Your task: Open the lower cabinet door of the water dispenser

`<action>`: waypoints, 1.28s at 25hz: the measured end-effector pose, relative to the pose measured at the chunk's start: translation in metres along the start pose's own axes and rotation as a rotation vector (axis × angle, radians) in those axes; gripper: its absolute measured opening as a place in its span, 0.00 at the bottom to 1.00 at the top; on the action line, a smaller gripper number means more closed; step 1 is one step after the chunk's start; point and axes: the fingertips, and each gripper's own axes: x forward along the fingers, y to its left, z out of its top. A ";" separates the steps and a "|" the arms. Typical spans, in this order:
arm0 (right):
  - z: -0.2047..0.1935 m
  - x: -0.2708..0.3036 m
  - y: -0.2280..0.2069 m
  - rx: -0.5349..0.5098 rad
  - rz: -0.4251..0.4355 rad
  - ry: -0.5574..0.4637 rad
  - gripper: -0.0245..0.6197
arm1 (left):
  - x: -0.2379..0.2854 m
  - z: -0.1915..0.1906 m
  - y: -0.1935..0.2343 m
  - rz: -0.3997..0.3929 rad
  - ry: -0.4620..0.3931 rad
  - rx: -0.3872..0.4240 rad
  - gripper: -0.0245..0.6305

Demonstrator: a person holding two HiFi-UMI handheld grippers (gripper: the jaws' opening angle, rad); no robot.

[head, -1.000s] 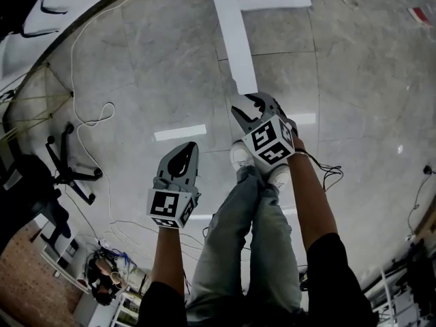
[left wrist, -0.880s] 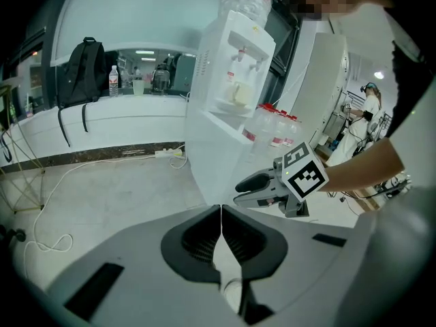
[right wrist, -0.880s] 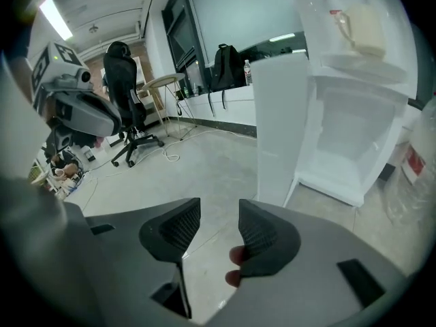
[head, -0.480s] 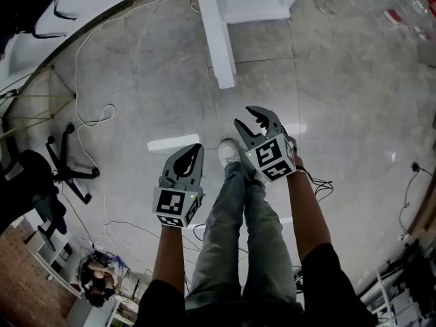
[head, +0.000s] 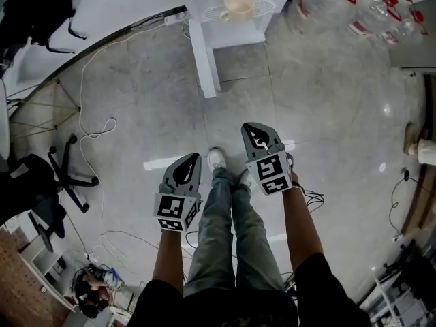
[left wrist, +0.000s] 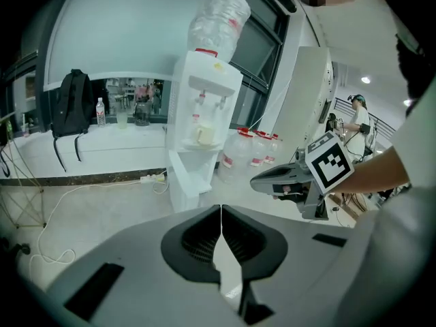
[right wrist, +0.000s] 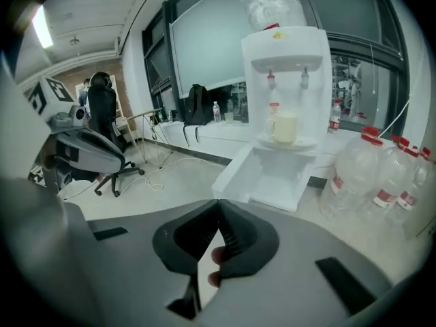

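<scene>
The white water dispenser [right wrist: 286, 80] stands ahead with a bottle on top and a cream cup [right wrist: 283, 128] on its tray. Its lower cabinet door [right wrist: 238, 172] hangs swung open to the left, showing the empty white inside. In the head view the door [head: 203, 56] is a white panel jutting toward me. My left gripper [head: 185, 171] is shut, empty, held in the air well short of the dispenser [left wrist: 197, 114]. My right gripper [head: 257, 136] has just been closing and is shut with nothing between its jaws, also clear of the door.
Several large water bottles [right wrist: 381, 176] stand on the floor right of the dispenser. A black office chair [head: 65, 169] and loose cables [head: 95, 125] lie to the left. A black backpack [left wrist: 68, 107] rests on the ledge. The person's legs and shoes [head: 216, 159] are between the grippers.
The right gripper's jaws went from open to shut on nothing. Both grippers rose, and the view tipped forward so the dispenser's cup and tray came into sight.
</scene>
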 end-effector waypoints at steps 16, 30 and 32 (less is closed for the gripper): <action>0.078 -0.140 -0.026 0.052 -0.148 -0.095 0.06 | -0.062 0.096 -0.059 0.009 -0.098 0.015 0.07; 0.161 -0.242 -0.043 0.102 -0.244 -0.231 0.06 | -0.107 0.190 -0.077 0.039 -0.223 0.021 0.06; 0.174 -0.256 -0.043 0.098 -0.255 -0.250 0.06 | -0.118 0.203 -0.080 0.045 -0.242 0.024 0.06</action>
